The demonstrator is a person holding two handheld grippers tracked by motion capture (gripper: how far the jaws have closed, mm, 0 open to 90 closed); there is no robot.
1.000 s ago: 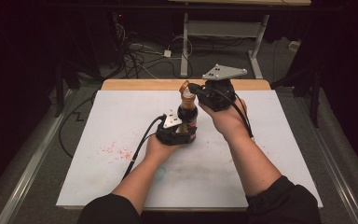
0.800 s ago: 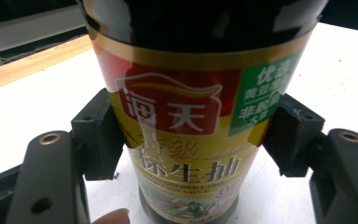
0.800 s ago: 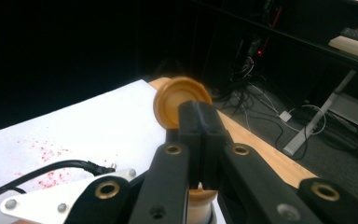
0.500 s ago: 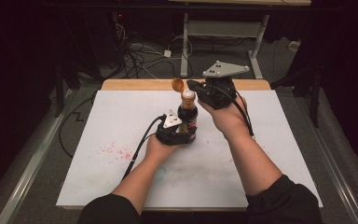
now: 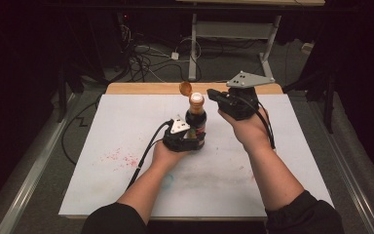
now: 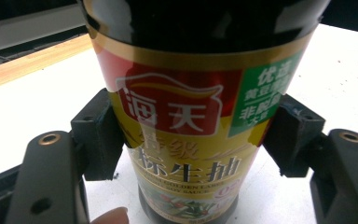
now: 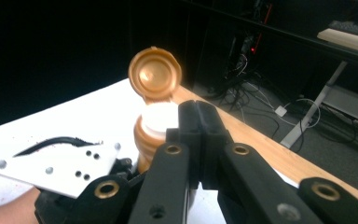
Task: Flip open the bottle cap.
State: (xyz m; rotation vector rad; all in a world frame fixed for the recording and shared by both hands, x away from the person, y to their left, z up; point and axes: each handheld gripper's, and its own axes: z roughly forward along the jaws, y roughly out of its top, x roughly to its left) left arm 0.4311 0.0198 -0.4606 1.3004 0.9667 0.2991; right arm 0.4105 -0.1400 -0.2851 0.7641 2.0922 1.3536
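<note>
A dark soy sauce bottle (image 5: 196,123) with a red and yellow label (image 6: 186,121) stands upright on the white mat (image 5: 102,126). My left gripper (image 5: 189,137) is shut on the bottle's lower body, with one pad on each side (image 6: 99,135). The gold flip cap (image 5: 185,88) is hinged open and tilts back to the left, baring the white spout (image 7: 161,116). My right gripper (image 5: 213,95) hovers just right of the bottle top, level with it. Its jaws are pressed together with nothing between them (image 7: 198,114).
The mat covers a wooden table whose bare far edge (image 5: 146,88) shows behind the bottle. Red speckles (image 5: 119,157) mark the mat at the left. Cables (image 5: 141,56) and a desk frame (image 5: 233,29) lie on the dark floor beyond.
The gold cap has swung from nearly over the spout to fully open. My right gripper has drawn back to the right, away from the bottle top. The left gripper has held still.
</note>
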